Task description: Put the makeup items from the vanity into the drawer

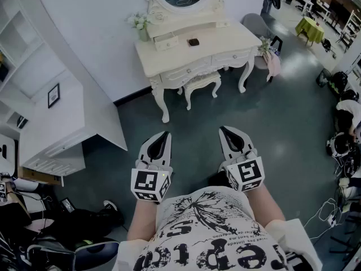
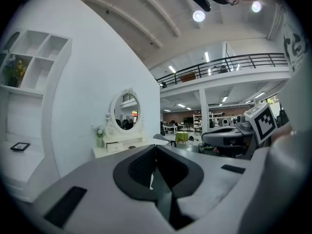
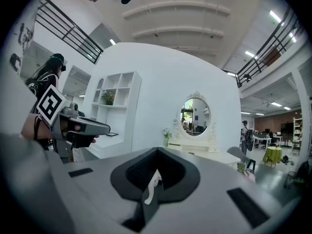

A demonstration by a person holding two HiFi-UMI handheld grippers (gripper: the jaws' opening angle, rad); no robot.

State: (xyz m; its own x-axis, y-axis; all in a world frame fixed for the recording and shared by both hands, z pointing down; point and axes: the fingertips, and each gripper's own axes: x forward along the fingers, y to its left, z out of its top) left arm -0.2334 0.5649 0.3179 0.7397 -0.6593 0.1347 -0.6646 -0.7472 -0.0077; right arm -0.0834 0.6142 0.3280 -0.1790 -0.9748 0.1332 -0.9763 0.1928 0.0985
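Note:
The white vanity (image 1: pixel 197 52) with its oval mirror stands against the far wall, some way ahead of me. A small dark makeup item (image 1: pixel 193 42) lies on its top, beside a small drawer box (image 1: pixel 163 38) and a flower vase (image 1: pixel 140 24). My left gripper (image 1: pixel 164 133) and right gripper (image 1: pixel 225 130) are held side by side over the floor, well short of the vanity, both shut and holding nothing. In the left gripper view the jaws (image 2: pixel 156 147) meet in front of the vanity (image 2: pixel 122 147). In the right gripper view the jaws (image 3: pixel 157 152) are likewise together, and the vanity (image 3: pixel 204 152) lies beyond them.
A stool (image 1: pixel 201 82) is tucked under the vanity. A white shelf and desk unit (image 1: pixel 62 123) stands at the left. A grey chair (image 1: pixel 256 24) and a potted plant (image 1: pixel 265 47) sit right of the vanity. People and gear crowd the right edge (image 1: pixel 344 112).

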